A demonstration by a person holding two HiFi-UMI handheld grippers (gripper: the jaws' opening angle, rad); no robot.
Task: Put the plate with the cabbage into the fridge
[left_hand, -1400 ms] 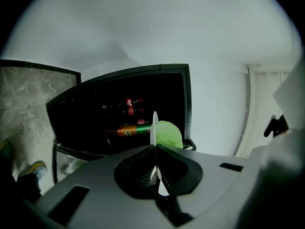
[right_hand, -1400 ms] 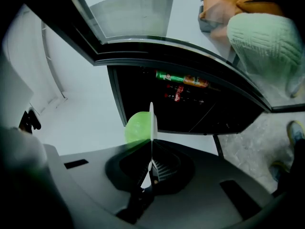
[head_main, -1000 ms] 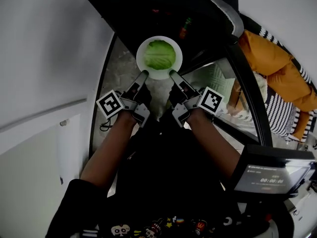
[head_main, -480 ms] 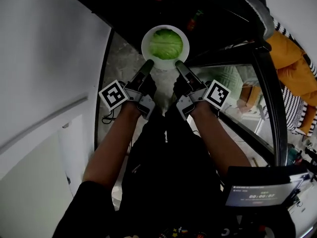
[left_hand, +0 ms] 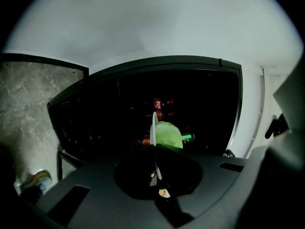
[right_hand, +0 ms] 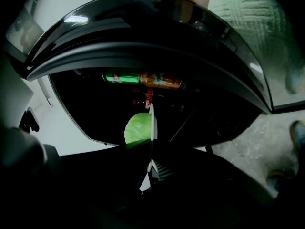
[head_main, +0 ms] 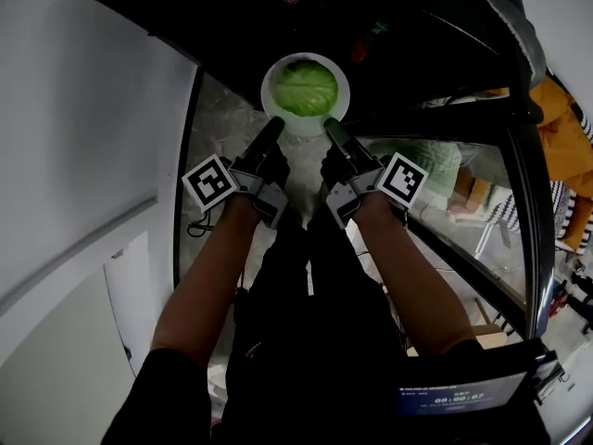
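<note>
A round white plate (head_main: pixel 274 114) carries a green cabbage (head_main: pixel 307 88) and hangs in front of the dark open fridge (head_main: pixel 232 21). My left gripper (head_main: pixel 275 126) is shut on the plate's near left rim. My right gripper (head_main: pixel 329 125) is shut on its near right rim. In the left gripper view the plate (left_hand: pixel 154 128) shows edge-on between the jaws, with the cabbage (left_hand: pixel 168 135) to its right. In the right gripper view the plate (right_hand: pixel 152 120) is again edge-on, the cabbage (right_hand: pixel 137 127) to its left.
Red and green drink bottles (right_hand: pixel 142 79) lie inside the fridge, and more bottles (left_hand: pixel 161 106) show deep in it. The open fridge door (head_main: pixel 505 109) with its glass pane stands at the right. A white wall (head_main: pixel 83 137) is at the left. A person in orange (head_main: pixel 570 133) is beyond the door.
Both grippers have carried the plate forward, closer to the fridge opening. The dark interior now fills more of both gripper views.
</note>
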